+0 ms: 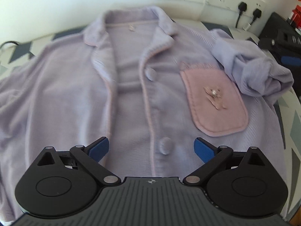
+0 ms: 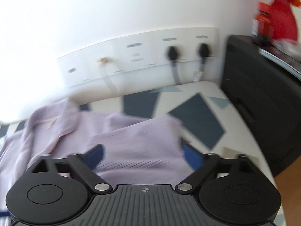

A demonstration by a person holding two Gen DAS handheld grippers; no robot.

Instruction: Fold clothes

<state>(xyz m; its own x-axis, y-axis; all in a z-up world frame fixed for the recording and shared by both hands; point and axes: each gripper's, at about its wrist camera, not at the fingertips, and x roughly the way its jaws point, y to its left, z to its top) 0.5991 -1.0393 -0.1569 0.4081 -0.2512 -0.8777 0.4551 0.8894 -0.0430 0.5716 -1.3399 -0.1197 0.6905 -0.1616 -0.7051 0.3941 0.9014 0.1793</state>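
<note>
Lavender pyjama top point(image 1: 75, 86) lies front-up on the patterned surface point(image 1: 289, 116), collar away from both grippers. Left gripper point(image 1: 151, 148) hovers open above the buttons; right gripper point(image 2: 143, 156) is open, nearer the bunched sleeve point(image 1: 250, 71) beside the pink pocket point(image 1: 212, 101)

Patterned tabletop point(image 1: 289, 113), lilac pyjama top point(image 1: 65, 94) spread flat

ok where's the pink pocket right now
In the left wrist view the pink pocket sits right of centre on the lilac shirt, beside the bunched sleeve.
</note>
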